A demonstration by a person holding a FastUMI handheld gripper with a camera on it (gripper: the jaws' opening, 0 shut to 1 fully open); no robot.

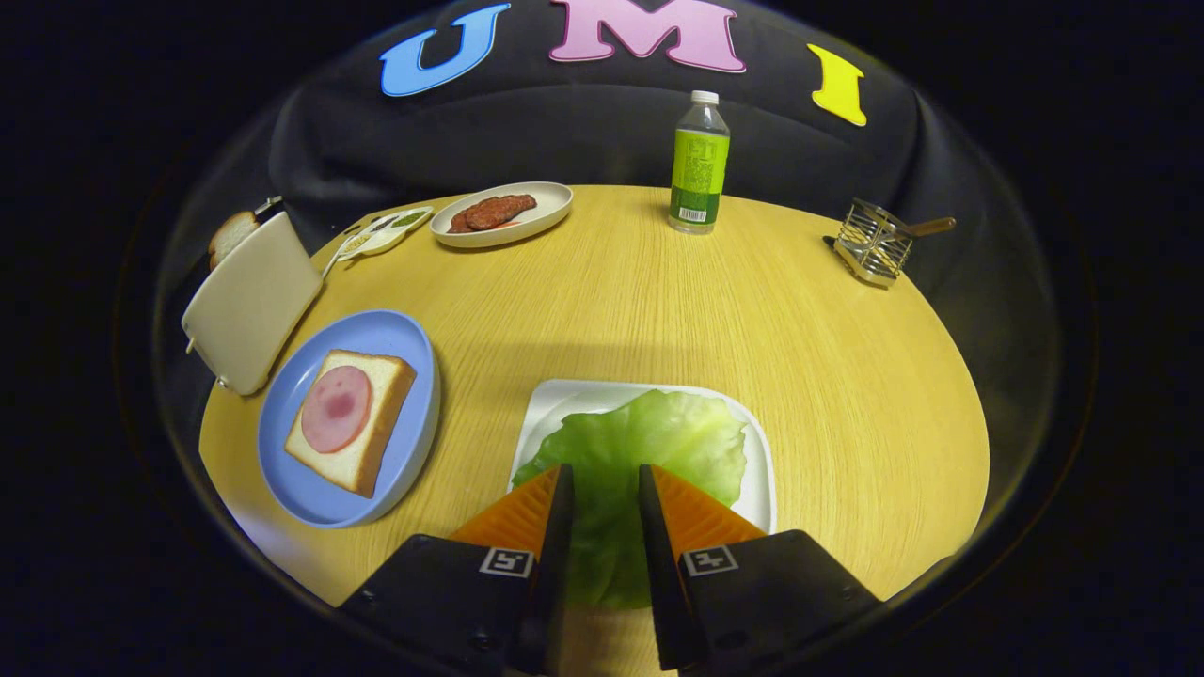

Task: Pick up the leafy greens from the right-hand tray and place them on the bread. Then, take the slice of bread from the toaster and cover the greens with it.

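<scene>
A pale green leaf of greens lies on a white square tray near the table's front edge. My gripper hangs low over the leaf, fingers a narrow gap apart with the leaf's near part showing between them; I see no pinch on it. To the left of the tray, a blue plate holds a slice of bread topped with a round of ham. Beyond the plate stands a cream toaster with a bread slice sticking out of its top.
The round wooden table carries a green-labelled bottle at the back and a white oval plate of meat beside a small divided dish. A wire rack stands at the far right.
</scene>
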